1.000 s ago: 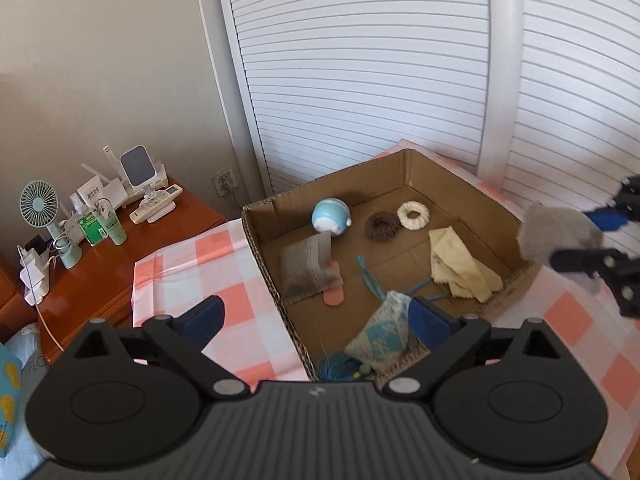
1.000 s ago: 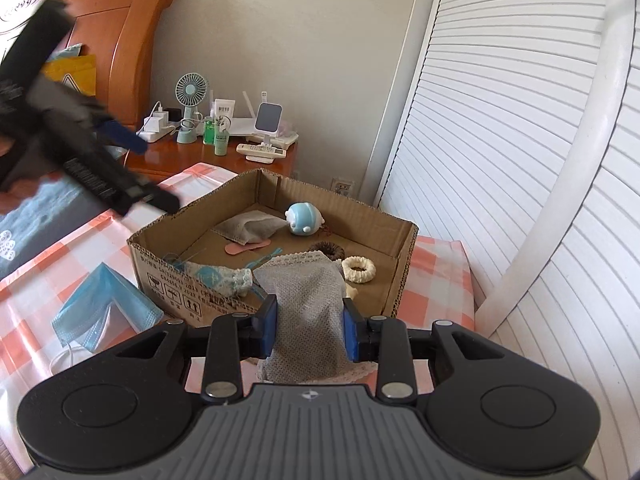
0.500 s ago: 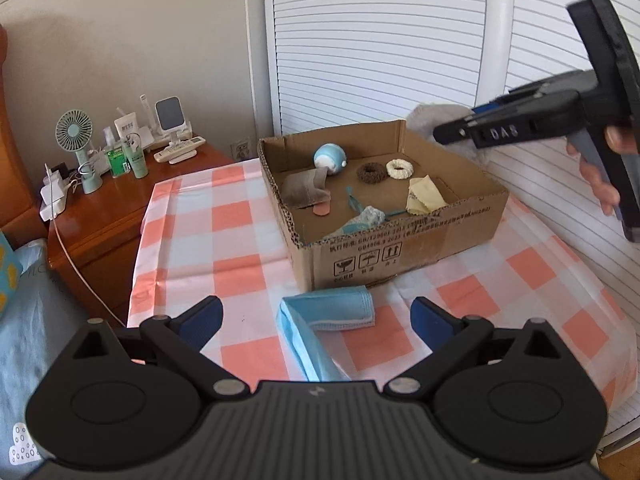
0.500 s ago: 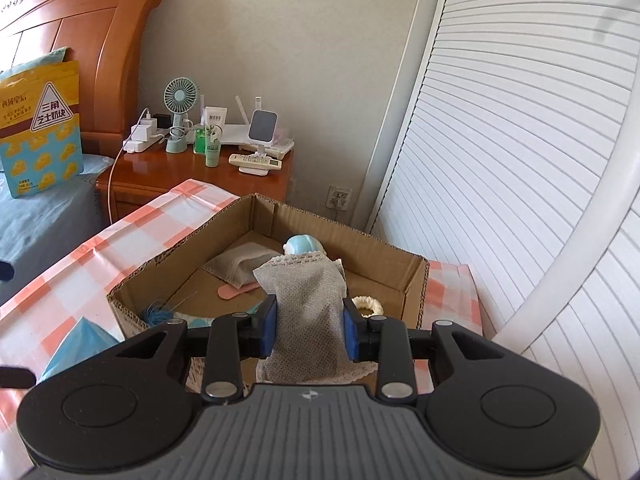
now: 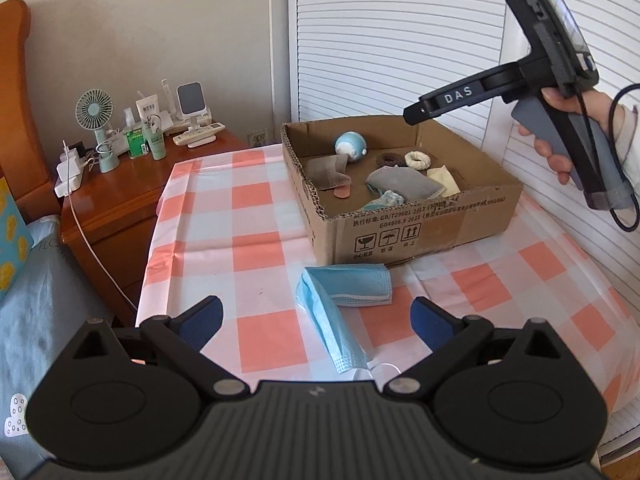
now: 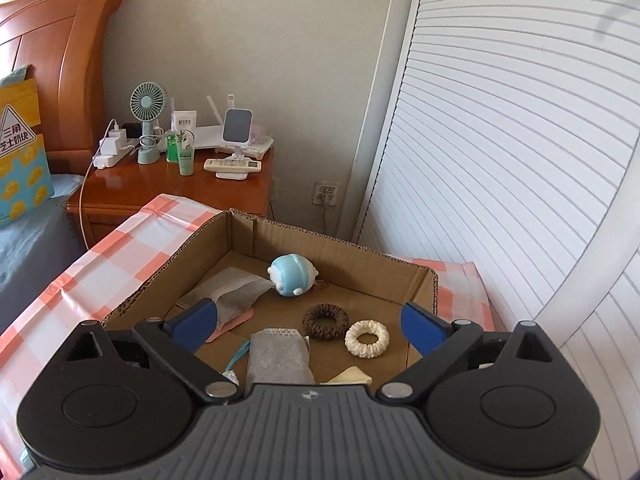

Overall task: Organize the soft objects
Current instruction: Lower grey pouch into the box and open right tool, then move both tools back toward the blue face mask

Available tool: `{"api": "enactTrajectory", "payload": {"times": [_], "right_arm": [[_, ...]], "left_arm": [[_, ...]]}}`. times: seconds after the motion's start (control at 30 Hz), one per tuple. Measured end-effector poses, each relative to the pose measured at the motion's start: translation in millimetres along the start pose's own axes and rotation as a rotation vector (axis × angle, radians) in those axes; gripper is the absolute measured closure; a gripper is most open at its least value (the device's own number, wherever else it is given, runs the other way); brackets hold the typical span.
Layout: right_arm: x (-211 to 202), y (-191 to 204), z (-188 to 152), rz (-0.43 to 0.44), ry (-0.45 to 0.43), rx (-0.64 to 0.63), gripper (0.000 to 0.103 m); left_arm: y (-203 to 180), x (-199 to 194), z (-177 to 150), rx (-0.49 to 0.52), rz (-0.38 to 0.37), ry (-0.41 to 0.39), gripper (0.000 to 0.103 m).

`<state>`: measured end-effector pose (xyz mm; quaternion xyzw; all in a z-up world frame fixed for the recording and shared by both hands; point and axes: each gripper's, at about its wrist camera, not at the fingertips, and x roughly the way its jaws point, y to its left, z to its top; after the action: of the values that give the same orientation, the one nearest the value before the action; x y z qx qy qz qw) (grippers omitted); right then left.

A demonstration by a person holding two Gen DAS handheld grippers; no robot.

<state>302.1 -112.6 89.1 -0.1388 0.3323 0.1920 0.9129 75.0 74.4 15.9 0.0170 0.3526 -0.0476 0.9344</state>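
A cardboard box (image 5: 420,232) stands on the checked table. My right gripper (image 6: 308,316) hovers over the box (image 6: 360,264) with its jaws opening wide and nothing between them. Below it a grey mesh pouch (image 6: 280,360) lies loose on the box floor, seen in the left wrist view as the grey pouch (image 5: 404,184) on top of other soft items. A folded blue face mask (image 5: 344,284) lies on the cloth in front of the box. My left gripper (image 5: 316,312) stands open just above the mask, not touching it.
Inside the box are a blue toy ball (image 6: 292,276), a brown scrunchie (image 6: 325,321), a white scrunchie (image 6: 367,338), a second pouch (image 6: 232,292) and a yellow cloth (image 6: 352,376). A wooden nightstand (image 5: 132,184) with a fan stands left; louvred doors (image 5: 400,40) close the back.
My right gripper opened and the grey pouch dropped out of it into the box. My left gripper drew back from the box and now sits over the blue mask.
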Motion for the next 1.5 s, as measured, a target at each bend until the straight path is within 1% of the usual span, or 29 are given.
{"api": "enactTrajectory", "payload": {"times": [0.17, 0.33, 0.43, 0.6, 0.77, 0.9, 1.13, 1.23, 1.33, 1.4, 1.43, 1.5], "right_arm": [[-17.6, 3.2, -12.8, 0.018, -0.002, 0.026, 0.0], [-48.4, 13.4, -32.3, 0.038, -0.009, 0.024, 0.0], [-64.4, 22.2, -47.7, 0.048, -0.011, 0.019, 0.0], [-81.0, 38.1, -82.5, 0.033, 0.002, 0.011, 0.0], [-85.2, 51.7, -117.2, 0.02, 0.035, 0.04, 0.0], [-86.7, 60.5, -137.5, 0.005, 0.056, 0.044, 0.0], [-77.3, 63.2, -152.7, 0.005, 0.094, 0.058, 0.0], [-71.3, 59.2, -155.7, 0.022, 0.108, 0.079, 0.0], [-64.8, 57.4, -156.8, 0.034, 0.122, 0.089, 0.0], [-62.0, 57.8, -157.8, 0.041, 0.127, 0.09, 0.0], [-61.3, 58.1, -158.0, 0.043, 0.129, 0.09, 0.0], [-60.6, 58.8, -157.8, 0.05, 0.13, 0.086, 0.0]], "left_arm": [[2.6, 0.7, -3.6, -0.006, 0.01, 0.008, 0.003], [3.7, -0.6, -6.4, -0.014, 0.013, 0.009, 0.003], [4.0, -1.0, -7.5, -0.015, 0.016, 0.009, 0.003], [7.9, 3.4, -10.3, -0.025, 0.032, 0.022, 0.003], [15.6, 11.8, -9.8, -0.036, 0.051, 0.04, 0.003], [23.5, 22.6, -6.3, -0.033, 0.086, 0.056, 0.003], [39.8, 56.0, 9.3, 0.009, 0.182, 0.079, 0.003], [46.6, 75.0, 18.3, 0.016, 0.214, 0.084, 0.003], [48.5, 95.2, 23.5, 0.036, 0.223, 0.107, 0.003], [45.0, 102.0, 23.3, 0.056, 0.214, 0.115, 0.003], [43.0, 103.1, 22.8, 0.061, 0.203, 0.118, 0.003], [37.7, 101.6, 21.1, 0.065, 0.154, 0.117, 0.003]]}}
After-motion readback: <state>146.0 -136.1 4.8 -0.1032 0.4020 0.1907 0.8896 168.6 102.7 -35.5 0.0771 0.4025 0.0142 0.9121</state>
